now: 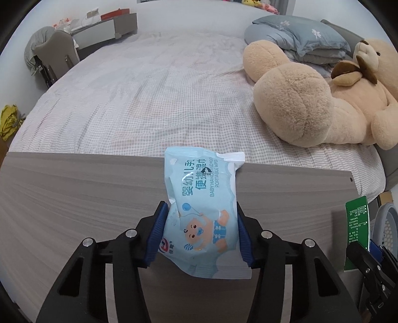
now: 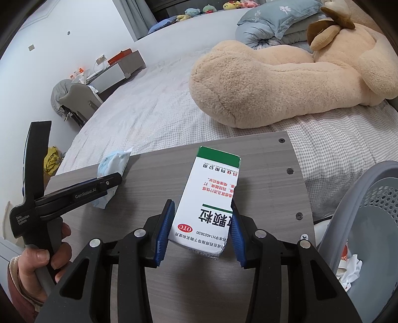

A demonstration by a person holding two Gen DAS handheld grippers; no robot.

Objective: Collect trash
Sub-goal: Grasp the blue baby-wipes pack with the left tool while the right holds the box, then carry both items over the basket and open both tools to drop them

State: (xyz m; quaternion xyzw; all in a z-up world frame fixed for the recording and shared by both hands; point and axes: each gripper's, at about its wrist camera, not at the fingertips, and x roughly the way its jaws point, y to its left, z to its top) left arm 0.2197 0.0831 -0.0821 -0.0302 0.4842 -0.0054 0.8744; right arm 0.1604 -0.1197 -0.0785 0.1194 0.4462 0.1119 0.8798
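1. Far to my left, a crumpled yellow bag (image 1: 8, 121) lies on the floor beside the bed.
2. In front of me is a grey wood-grain board (image 1: 74, 193) at the foot of a bed covered in a pale checked sheet (image 1: 149, 99).
3. My left gripper (image 1: 201, 223), black with blue ribbed pads, is clamped on a soft light-blue pack of baby wipes (image 1: 201, 198) printed with a cartoon baby. Both pads press its sides, and the pack's far end sticks out past the board's far edge toward the bed.
4. The right wrist view shows my left hand (image 2: 47, 256) wrapped around that gripper's black handle, with the wipes pack (image 2: 112, 164) in the fingers above the board's left part.
5. My right gripper (image 2: 201, 231) is closed on a white cardboard medicine box with a green end and red print (image 2: 211, 196). The box is pinched at its lower sides and tilts up over the board (image 2: 273, 179).
6. On the bed beyond, a large beige plush bear (image 2: 273, 82) lies beside folded blue-grey bedding (image 2: 273, 22).
7. At the far right stands a grey perforated plastic basket (image 2: 373, 198), just off the board's right end, with crumpled white paper (image 2: 352, 269) inside it.
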